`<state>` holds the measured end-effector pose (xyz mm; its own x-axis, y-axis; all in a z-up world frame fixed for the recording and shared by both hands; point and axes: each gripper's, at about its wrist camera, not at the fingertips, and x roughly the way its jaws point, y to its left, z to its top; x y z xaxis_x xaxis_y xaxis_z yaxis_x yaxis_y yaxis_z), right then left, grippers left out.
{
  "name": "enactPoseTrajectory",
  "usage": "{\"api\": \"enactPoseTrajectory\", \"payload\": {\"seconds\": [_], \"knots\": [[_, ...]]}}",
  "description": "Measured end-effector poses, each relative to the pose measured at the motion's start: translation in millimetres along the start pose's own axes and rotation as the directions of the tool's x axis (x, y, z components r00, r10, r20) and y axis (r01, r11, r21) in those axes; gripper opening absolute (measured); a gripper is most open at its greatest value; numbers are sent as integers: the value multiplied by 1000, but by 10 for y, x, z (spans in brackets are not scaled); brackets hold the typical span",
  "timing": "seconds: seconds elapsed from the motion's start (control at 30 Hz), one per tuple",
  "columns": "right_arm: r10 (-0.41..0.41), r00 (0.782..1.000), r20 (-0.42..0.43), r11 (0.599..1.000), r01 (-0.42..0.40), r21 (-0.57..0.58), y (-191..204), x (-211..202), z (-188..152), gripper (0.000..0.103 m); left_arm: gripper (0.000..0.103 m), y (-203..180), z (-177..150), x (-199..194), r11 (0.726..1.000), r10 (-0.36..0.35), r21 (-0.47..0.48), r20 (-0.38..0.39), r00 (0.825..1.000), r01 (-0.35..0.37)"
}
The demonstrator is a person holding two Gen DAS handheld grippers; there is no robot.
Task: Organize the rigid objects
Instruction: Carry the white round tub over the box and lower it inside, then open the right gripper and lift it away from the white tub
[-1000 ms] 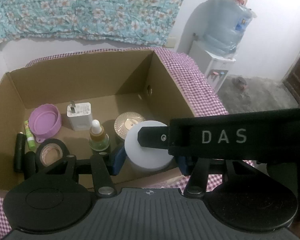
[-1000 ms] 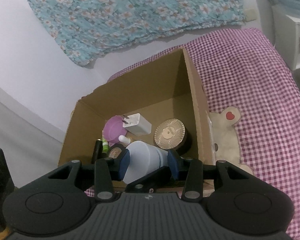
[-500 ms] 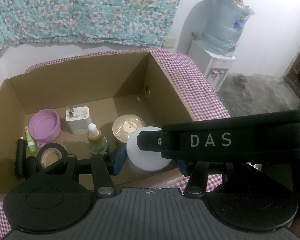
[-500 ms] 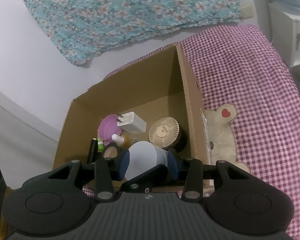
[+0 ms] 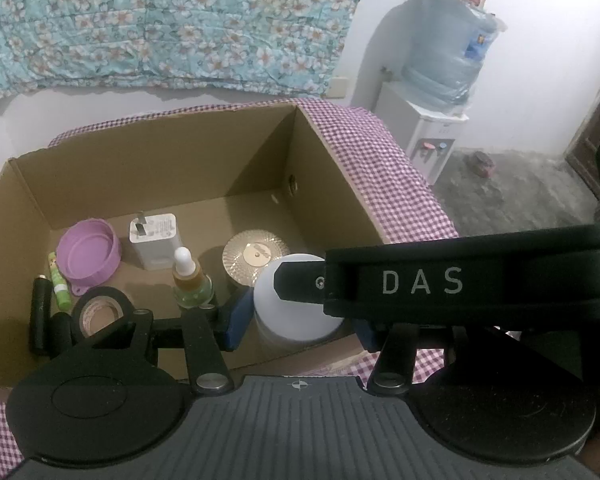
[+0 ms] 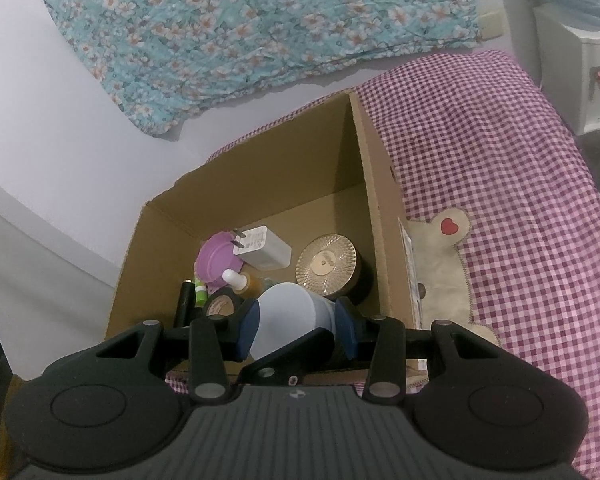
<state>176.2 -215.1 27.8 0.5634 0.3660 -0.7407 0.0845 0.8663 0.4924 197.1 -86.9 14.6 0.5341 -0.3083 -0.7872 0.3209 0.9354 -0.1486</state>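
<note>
Only the right wrist view shows the right gripper [image 6: 296,326] clamping the white jar [image 6: 290,312]; the left gripper [image 5: 300,320] flanks it, grip unclear.

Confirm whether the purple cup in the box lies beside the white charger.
Yes: the purple cup sits just left of the white charger on the box floor.

Inside the cardboard box [image 5: 112,178], along the left wall: a slim tube [image 5: 41,312] and a lip balm stick [image 5: 58,284]. Just right of those, a shallow cup [image 5: 89,252] farther back and a tape roll [image 5: 100,312] nearer. Right of the cup, a charger plug [image 5: 154,238]; in front of the plug, a dropper bottle [image 5: 190,280]. Farther right, a round ribbed jar [image 5: 256,256], with a plain jar [image 5: 292,304] at the near edge. Right of the box, a checked cloth [image 6: 520,168]. Far right, a water dispenser [image 5: 436,128] on the floor.
</note>
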Motion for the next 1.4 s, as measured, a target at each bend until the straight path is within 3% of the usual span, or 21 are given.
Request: {"api": "enactPoseTrajectory", "payload": {"seconds": [0.73,1.4], "knots": [[13,998,55,1000,-14,23,18,-152,-11,49,60,62,24,-240,1000,-16,15,77,997,15],[35,997,71,998,-39,45,22,-218,-79,55,69,131,-55,-378,1000,-16,12,95,995,15]]}}
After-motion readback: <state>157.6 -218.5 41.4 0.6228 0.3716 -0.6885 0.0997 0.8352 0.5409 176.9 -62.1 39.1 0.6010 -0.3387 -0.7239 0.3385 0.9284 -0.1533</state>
